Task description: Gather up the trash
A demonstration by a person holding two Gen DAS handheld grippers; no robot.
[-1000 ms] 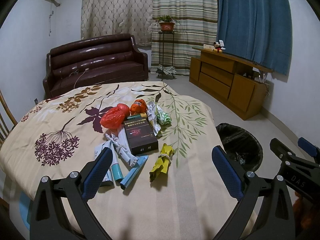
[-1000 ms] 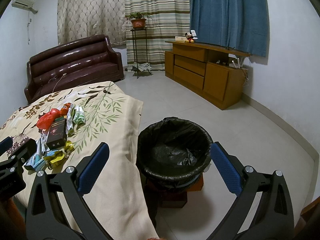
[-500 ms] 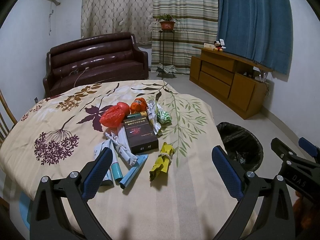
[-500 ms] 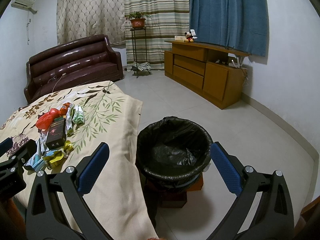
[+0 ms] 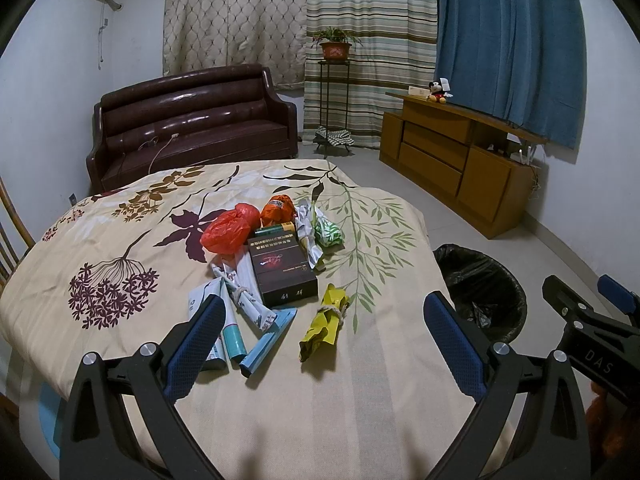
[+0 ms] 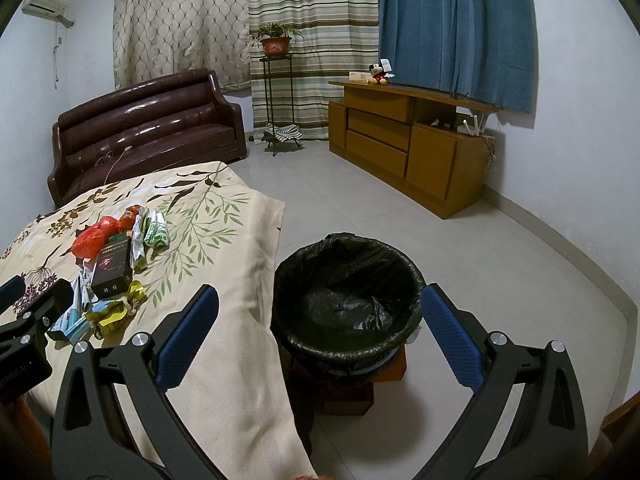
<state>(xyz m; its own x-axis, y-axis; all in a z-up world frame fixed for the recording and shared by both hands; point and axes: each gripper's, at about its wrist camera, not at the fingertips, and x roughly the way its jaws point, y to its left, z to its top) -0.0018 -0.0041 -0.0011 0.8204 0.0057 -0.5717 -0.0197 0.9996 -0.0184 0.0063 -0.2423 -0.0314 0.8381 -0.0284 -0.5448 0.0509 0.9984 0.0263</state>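
Trash [image 5: 276, 268] lay heaped mid-table, just ahead of my left gripper [image 5: 324, 344], both grippers spread wide and empty. The yellow wrapper [image 5: 326, 322] sat nearest, its long axis running roughly away from me. My right gripper [image 6: 320, 332] hovered over the bin [image 6: 348, 300] instead.

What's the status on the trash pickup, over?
Left tool open, empty, over the table. Right tool open, empty, over the black-lined round trash bin. Knotted yellow plastic wrapper lies nearest, uncollected. Nothing in the way.
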